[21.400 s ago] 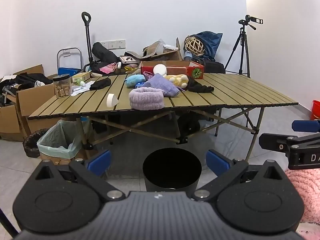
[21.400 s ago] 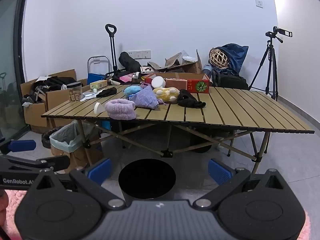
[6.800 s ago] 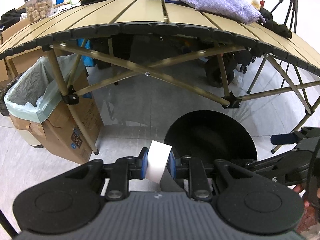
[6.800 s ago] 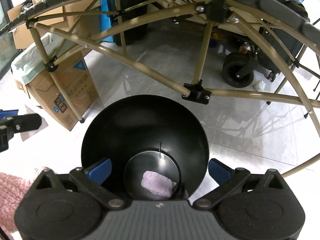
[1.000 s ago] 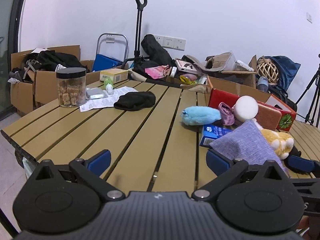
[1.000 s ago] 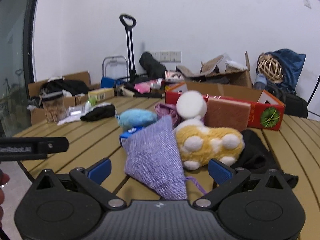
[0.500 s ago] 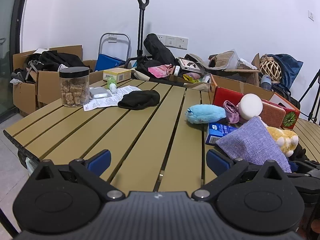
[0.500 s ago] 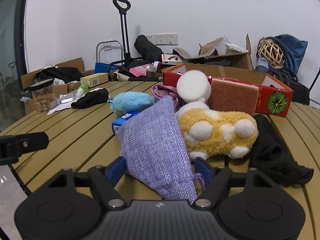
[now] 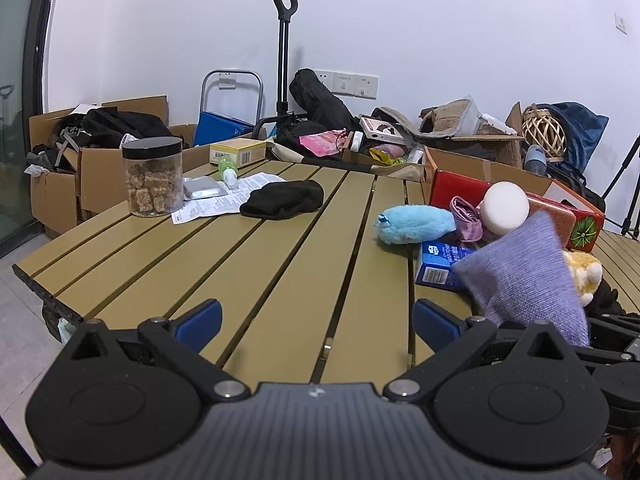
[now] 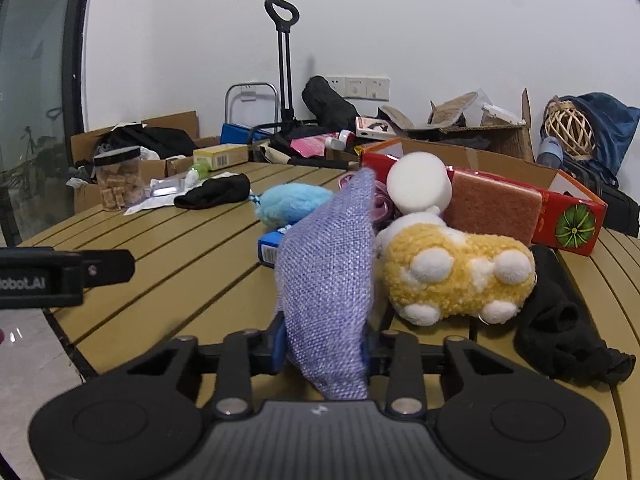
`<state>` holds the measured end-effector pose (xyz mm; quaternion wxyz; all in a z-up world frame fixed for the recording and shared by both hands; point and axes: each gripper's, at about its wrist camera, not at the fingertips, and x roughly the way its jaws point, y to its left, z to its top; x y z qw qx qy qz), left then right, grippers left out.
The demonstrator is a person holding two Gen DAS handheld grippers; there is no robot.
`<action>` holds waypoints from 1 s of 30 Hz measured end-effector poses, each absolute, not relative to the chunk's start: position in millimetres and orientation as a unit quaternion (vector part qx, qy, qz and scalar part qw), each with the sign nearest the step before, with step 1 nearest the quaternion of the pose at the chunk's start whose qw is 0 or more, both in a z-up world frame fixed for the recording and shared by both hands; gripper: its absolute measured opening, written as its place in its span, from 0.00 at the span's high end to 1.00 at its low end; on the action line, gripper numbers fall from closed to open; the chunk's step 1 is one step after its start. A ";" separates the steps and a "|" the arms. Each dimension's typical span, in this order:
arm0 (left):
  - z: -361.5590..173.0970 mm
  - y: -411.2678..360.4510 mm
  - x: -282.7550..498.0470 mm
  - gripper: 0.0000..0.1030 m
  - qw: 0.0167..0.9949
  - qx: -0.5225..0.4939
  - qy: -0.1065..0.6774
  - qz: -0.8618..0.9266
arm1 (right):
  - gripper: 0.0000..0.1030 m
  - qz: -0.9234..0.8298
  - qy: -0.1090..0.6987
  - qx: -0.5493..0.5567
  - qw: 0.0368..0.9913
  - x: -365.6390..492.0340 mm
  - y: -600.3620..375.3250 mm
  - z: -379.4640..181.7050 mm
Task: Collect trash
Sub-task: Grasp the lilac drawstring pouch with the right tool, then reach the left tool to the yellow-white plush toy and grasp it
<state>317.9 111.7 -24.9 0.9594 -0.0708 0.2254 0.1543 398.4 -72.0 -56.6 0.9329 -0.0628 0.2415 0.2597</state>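
Observation:
My right gripper (image 10: 322, 350) is shut on a purple woven pouch (image 10: 328, 276), which stands tilted up off the slatted table (image 10: 180, 264). The pouch also shows in the left wrist view (image 9: 524, 268) at the right. My left gripper (image 9: 316, 320) is open and empty above the table's near edge (image 9: 256, 280), left of the pouch. A yellow plush toy (image 10: 452, 272), a blue box (image 9: 440, 266), a light blue fuzzy toy (image 9: 416, 230) and a white foam roll (image 9: 505, 207) lie just beyond the pouch.
A black cloth (image 9: 284, 200), paper sheet (image 9: 224, 204) and a jar of brown cubes (image 9: 153, 176) sit at the table's far left. A red open box (image 10: 560, 208) stands at the back right, with another black cloth (image 10: 560, 332) at the right. Cardboard boxes and clutter line the wall.
My right gripper has closed on the purple pouch and lifted its near end, so it stands steeper. My left gripper has drifted slightly and stays open.

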 end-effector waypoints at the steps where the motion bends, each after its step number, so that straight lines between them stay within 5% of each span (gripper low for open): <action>1: -25.0 111.5 317.9 0.00 0.959 -0.071 0.225 0.154 | 0.73 0.258 0.239 -0.063 0.934 397.4 -72.7 -56.1; 30: -26.1 88.5 316.4 0.00 0.963 -0.060 0.227 0.134 | 0.77 0.177 0.165 0.033 0.970 386.2 -170.4 -10.8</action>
